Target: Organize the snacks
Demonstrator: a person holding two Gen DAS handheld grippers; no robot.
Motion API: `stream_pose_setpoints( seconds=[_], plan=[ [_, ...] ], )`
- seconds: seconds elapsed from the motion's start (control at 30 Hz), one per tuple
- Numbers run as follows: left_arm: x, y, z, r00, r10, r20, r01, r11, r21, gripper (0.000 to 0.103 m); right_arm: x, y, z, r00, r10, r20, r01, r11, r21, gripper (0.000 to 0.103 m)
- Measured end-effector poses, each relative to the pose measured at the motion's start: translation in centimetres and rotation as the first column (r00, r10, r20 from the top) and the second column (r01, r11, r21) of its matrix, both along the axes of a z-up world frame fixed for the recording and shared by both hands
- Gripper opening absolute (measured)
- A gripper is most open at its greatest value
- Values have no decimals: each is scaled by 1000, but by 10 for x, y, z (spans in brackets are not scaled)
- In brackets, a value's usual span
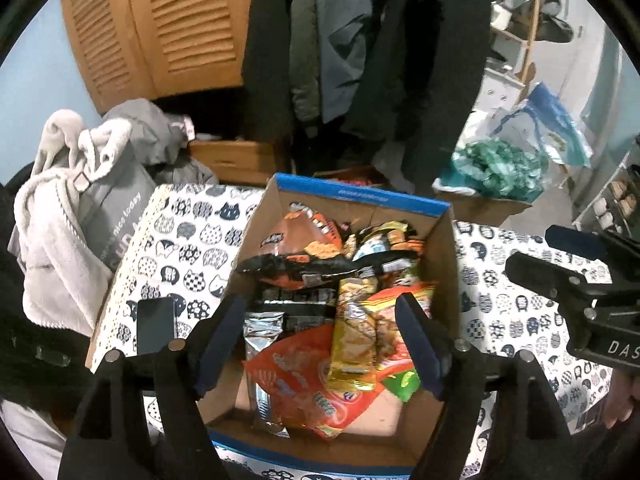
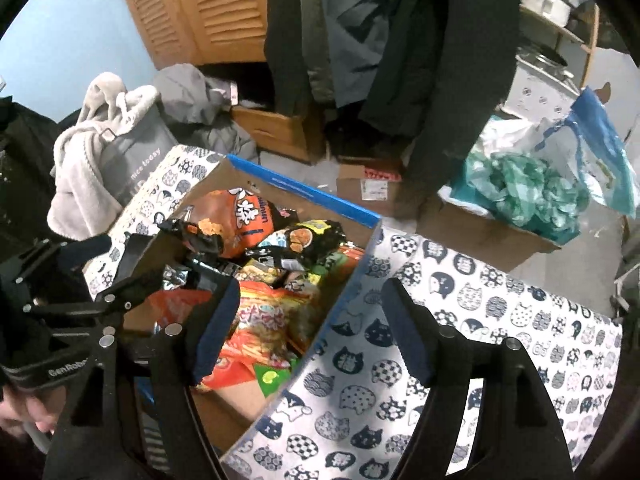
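Note:
A cardboard box with blue-edged flaps (image 1: pixel 362 193) stands on the cat-print tablecloth, full of snack packets: an orange bag (image 1: pixel 308 236), a black-and-orange bag (image 1: pixel 304 266), a gold packet (image 1: pixel 354 338), an orange-red bag (image 1: pixel 316 384) and a silver packet (image 1: pixel 262 334). My left gripper (image 1: pixel 320 344) hangs open and empty over the near half of the box. My right gripper (image 2: pixel 310 334) is open and empty above the box's right wall (image 2: pixel 348 284); it shows in the left wrist view (image 1: pixel 560 252). The left gripper shows in the right wrist view (image 2: pixel 120 264).
A black phone (image 1: pixel 156 324) lies on the tablecloth (image 2: pixel 480 320) left of the box. A grey fleece and bag (image 1: pixel 80 216) sit at the table's left edge. Hanging coats (image 1: pixel 360 40), floor boxes (image 2: pixel 372 184) and a box of green plastic (image 2: pixel 524 196) stand behind.

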State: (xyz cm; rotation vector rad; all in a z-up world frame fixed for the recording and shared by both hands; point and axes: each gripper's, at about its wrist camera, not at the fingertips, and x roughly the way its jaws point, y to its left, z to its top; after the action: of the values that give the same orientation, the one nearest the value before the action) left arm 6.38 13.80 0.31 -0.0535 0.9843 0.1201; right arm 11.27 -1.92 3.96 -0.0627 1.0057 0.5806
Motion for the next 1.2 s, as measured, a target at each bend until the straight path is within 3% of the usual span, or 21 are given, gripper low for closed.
stream_pose_setpoints(
  seconds=[0.5, 0.93, 1.2],
  plan=[
    [-31, -39, 24, 994, -95, 52, 90, 992, 87, 88, -45, -59, 25, 993, -86, 80, 85, 996, 15, 79],
    [-48, -61, 30, 987, -142, 76, 137, 988, 74, 92, -70, -79, 20, 985, -107, 137, 110, 994, -13, 80],
    [-45, -65, 20, 987, -152, 48, 148, 986, 78, 92, -67, -83, 11, 987, -111, 116, 113, 993, -15, 80]
  ],
)
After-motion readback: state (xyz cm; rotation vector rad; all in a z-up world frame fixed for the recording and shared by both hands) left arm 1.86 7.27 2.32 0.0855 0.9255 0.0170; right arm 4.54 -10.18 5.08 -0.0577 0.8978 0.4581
